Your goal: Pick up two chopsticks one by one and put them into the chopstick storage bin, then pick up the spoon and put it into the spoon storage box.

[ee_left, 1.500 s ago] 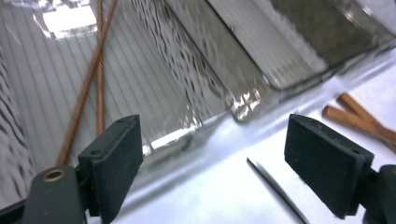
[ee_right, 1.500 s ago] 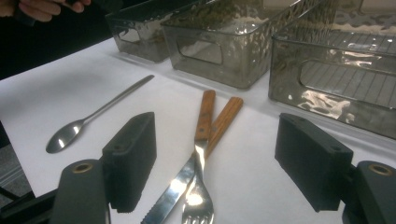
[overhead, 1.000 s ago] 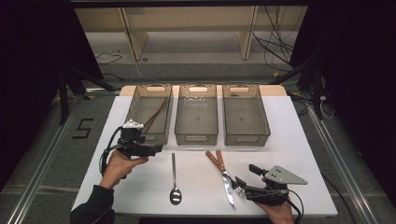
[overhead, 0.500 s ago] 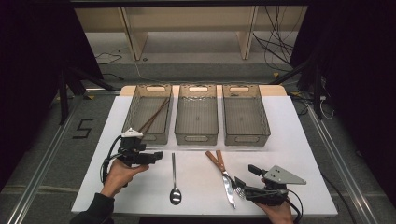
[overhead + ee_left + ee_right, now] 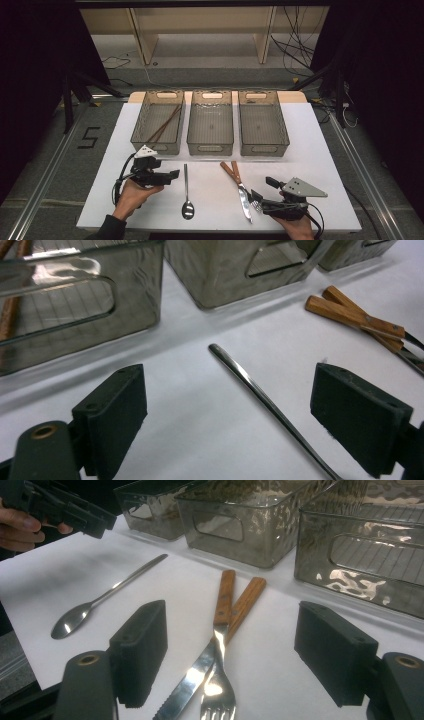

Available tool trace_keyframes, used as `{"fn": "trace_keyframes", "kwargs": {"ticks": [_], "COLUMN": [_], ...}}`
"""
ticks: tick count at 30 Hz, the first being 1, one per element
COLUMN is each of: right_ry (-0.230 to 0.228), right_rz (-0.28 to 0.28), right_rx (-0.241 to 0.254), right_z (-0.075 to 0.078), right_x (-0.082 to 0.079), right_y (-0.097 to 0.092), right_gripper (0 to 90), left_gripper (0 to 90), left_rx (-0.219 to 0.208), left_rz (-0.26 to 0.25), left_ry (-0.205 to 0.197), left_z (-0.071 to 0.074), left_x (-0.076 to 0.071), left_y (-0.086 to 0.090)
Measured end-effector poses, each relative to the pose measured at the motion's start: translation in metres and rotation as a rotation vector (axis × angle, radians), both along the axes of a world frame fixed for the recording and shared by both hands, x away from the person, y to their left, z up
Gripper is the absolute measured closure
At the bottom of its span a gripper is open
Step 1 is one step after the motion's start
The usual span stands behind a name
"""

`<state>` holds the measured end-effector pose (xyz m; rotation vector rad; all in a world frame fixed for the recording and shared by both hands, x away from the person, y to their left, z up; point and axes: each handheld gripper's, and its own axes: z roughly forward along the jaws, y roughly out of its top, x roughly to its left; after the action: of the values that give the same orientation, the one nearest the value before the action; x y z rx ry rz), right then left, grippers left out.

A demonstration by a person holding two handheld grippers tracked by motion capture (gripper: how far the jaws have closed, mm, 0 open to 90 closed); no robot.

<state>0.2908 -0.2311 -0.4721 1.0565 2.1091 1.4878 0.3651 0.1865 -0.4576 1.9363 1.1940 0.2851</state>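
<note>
Two open fingers (image 5: 115, 410) – spoon (image 5: 260, 395) handle between | fork (image 5: 217, 690) between right fingers (image 5: 140, 650)

A: Table (image 5: 320, 150), far half?
B: Three bins abreast: left bin (image 5: 156, 122) with chopsticks (image 5: 165, 122) in it, middle bin (image 5: 211, 122), right bin (image 5: 262, 122).
A: Near half?
B: Spoon (image 5: 186, 192) before the gap between left and middle bins. Right of it, knife (image 5: 239, 190) and fork (image 5: 247, 192), handles crossed. Left gripper (image 5: 172, 175) just left of the spoon; right gripper (image 5: 260, 192) at the fork's head.

Three bins (image 5: 210, 123), one spoon (image 5: 186, 192), one knife (image 5: 239, 189), one fork (image 5: 218, 665), seemingly two chopsticks (image 5: 164, 123).
</note>
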Motion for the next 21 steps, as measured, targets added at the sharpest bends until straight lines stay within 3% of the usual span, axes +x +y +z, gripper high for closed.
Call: {"fn": "trace_keyframes", "kwargs": {"ticks": [8,21], "right_ry": [-0.003,-0.003], "right_rz": [0.012,0.011], "right_rx": [-0.013,-0.017], "right_z": [0.000,-0.001], "right_x": [-0.001,-0.001], "right_y": [0.004,0.006], "right_gripper": [29.8,29.8], "left_gripper": [14.5,15.2], "left_rx": [-0.001,0.064], "left_rz": [-0.004,0.003], "left_ry": [-0.006,0.017], "left_z": [-0.003,-0.006], "left_x": [-0.015,-0.028], "left_y": [-0.007,-0.027]}}
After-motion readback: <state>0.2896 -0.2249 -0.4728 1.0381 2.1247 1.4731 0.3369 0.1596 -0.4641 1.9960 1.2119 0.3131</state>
